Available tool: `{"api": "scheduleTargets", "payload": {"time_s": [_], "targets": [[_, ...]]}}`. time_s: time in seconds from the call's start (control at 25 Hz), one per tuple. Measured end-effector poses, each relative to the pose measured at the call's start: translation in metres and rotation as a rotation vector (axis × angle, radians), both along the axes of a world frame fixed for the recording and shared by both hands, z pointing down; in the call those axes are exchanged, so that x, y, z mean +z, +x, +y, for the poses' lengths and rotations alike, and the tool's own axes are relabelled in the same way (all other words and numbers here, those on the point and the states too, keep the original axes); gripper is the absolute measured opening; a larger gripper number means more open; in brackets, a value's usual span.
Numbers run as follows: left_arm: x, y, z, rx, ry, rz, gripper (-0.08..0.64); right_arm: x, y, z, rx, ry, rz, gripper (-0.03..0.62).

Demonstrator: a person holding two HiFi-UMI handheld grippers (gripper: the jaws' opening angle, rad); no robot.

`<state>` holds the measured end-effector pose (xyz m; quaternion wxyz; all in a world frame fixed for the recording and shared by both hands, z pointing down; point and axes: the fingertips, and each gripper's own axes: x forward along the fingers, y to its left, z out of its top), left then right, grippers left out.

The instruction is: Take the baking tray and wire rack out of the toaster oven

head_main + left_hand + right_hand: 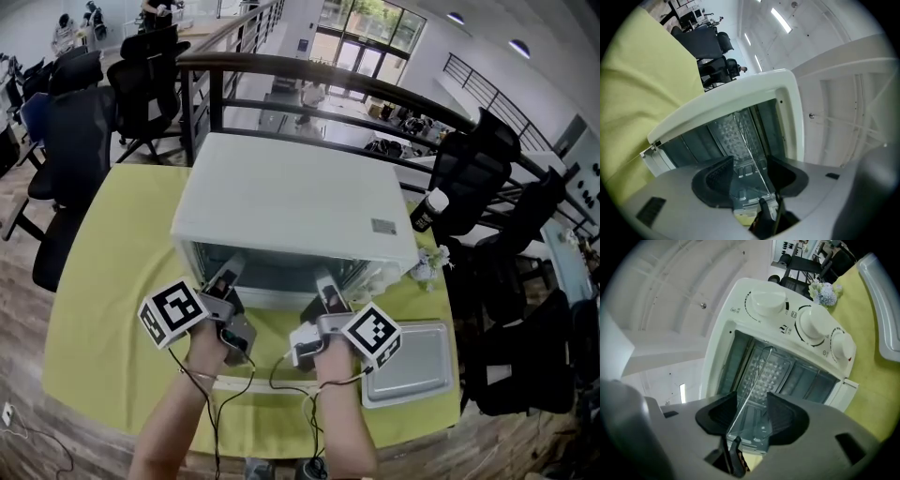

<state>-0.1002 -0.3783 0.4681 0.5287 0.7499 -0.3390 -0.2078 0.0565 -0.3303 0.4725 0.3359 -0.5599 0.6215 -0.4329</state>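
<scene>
A white toaster oven [291, 202] stands on the yellow-green table [112, 309] with its mouth open toward me. The wire rack [749, 150] [754, 380] sits inside it, seen edge-on as thin wires that run from the oven's back out between both pairs of jaws. My left gripper [228, 272] [750, 176] is at the left of the mouth and my right gripper [325, 281] [752, 411] at the right. Both point level and stand open, with a gap beside the wire. The silver baking tray [412, 361] [881, 310] lies on the table to the right of the oven.
The oven's three knobs [806, 324] are on its right side. A small bunch of flowers [427, 267] and a bottle [428, 208] stand by the oven's right end. Black office chairs [84, 122] and a dark railing [309, 70] lie beyond the table.
</scene>
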Motion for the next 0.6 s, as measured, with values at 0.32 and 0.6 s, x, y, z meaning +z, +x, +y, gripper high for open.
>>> {"api": "scheduleTargets", "payload": {"time_s": [0.32, 0.6], "targets": [[0.007, -0.001, -0.014, -0.043, -0.007, 0.036, 0.201, 0.002, 0.011, -0.022, 0.023, 0.007, -0.017, 0.193], [0.001, 0.005, -0.028, -0.060, 0.003, 0.062, 0.201, 0.003, 0.024, -0.033, 0.063, 0.024, -0.045, 0.166]]}}
